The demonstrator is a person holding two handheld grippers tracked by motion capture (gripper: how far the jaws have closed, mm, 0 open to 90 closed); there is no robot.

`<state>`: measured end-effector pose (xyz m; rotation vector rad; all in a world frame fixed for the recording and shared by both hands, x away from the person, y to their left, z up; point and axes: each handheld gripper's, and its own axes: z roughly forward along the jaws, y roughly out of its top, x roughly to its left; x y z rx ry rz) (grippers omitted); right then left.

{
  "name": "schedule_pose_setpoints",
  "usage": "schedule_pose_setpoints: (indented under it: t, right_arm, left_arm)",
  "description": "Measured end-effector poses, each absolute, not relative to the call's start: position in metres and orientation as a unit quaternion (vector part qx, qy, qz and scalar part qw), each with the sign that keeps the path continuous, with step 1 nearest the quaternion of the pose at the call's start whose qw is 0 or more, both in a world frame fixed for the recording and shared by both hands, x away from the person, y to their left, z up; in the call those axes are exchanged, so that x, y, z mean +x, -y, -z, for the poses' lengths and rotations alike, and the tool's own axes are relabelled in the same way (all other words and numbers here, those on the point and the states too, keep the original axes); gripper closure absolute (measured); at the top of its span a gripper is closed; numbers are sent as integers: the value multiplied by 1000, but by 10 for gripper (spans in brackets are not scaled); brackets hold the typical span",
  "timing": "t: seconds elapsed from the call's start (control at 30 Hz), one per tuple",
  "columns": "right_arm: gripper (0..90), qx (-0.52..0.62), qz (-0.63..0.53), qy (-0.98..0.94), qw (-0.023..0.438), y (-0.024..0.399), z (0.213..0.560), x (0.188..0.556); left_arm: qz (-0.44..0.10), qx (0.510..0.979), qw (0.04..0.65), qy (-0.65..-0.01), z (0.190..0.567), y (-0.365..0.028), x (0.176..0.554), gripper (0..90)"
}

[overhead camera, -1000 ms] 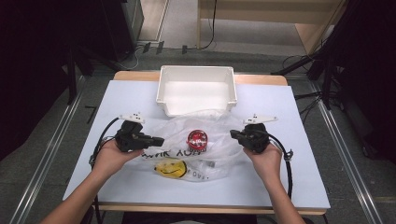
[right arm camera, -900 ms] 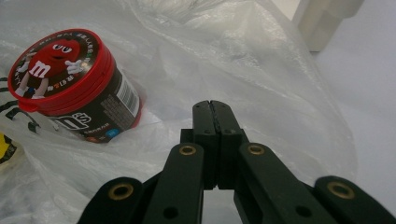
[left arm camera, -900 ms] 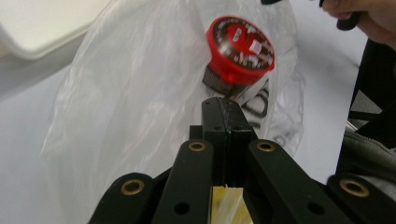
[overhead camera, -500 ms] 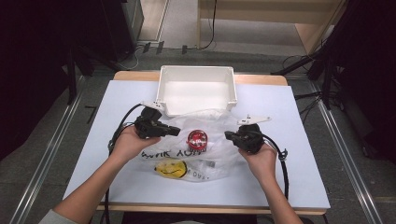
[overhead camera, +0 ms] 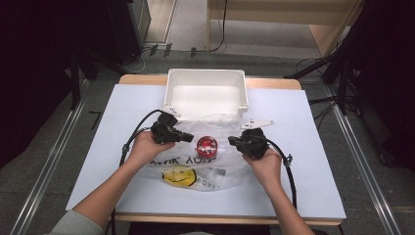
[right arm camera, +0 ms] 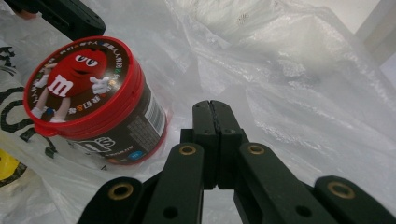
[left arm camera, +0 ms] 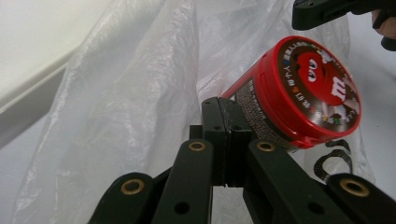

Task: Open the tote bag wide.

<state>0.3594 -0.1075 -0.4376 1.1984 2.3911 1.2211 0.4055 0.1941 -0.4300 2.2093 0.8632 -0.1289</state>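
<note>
High view: your left gripper (overhead camera: 188,137) and right gripper (overhead camera: 232,141) point at each other across the tub (overhead camera: 206,145), which stands between their tips on the clear bag (overhead camera: 215,166). Beyond them sits the white bin (overhead camera: 205,93), its near wall close behind the left gripper. Nearer you than the fingers, a yellow patch (overhead camera: 179,176) shows on the bag. All of it lies on the table (overhead camera: 313,161).

Left gripper view: your fingers are pressed together with nothing between them. The tub (left arm camera: 299,93) lies just right of the tips, red lid facing you, a candy character printed on it that the high view leaves too small to read. Bag film (left arm camera: 130,116) rises left of the fingers and crumples behind them. The right gripper (left arm camera: 327,11) shows past the tub.

Right gripper view: your fingers are pressed together too, empty. The tub (right arm camera: 93,102) stands left of the tips, near but apart. Crumpled bag (right arm camera: 289,84) lies beyond and right of the fingers.
</note>
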Motion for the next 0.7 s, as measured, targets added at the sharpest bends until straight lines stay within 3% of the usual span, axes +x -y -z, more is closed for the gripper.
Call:
schedule_pose_setpoints:
  t: [0.7]
  right_arm:
    - [900, 395, -365, -840, 73, 92, 471, 363]
  left_arm:
    - [19, 862, 363, -354, 464, -197, 416, 900]
